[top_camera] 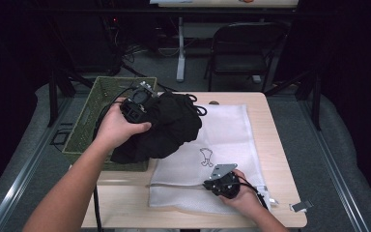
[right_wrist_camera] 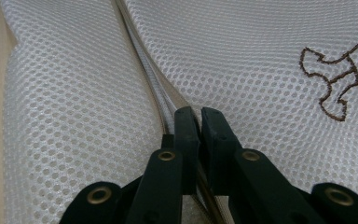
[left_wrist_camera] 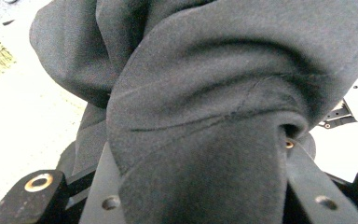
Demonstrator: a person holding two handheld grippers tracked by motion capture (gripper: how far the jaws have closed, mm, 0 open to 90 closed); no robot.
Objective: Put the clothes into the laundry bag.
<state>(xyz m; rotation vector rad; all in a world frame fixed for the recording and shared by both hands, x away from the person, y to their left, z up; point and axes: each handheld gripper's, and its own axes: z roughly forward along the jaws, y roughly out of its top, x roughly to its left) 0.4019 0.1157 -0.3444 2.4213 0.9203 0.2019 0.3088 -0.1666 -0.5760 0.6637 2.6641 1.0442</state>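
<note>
A bundled black garment [top_camera: 169, 128] hangs over the table's left side, partly above the green basket. My left gripper [top_camera: 145, 108] is shut on it; in the left gripper view the dark cloth [left_wrist_camera: 205, 116] bulges between the jaws and hides their tips. A white mesh laundry bag [top_camera: 222, 140] lies flat on the table, with a small brown embroidered figure [top_camera: 206, 157] on it. My right gripper [right_wrist_camera: 200, 114] is at the bag's near edge [top_camera: 215, 182]. Its jaws are pinched together on the bag's zipper seam [right_wrist_camera: 144, 60].
A green woven basket [top_camera: 89, 116] stands at the table's left edge, under the garment. The wooden table [top_camera: 280, 159] shows bare wood to the right of the bag, with a small white clip [top_camera: 301, 206] near the front right corner. A folding chair [top_camera: 241, 48] stands beyond the table.
</note>
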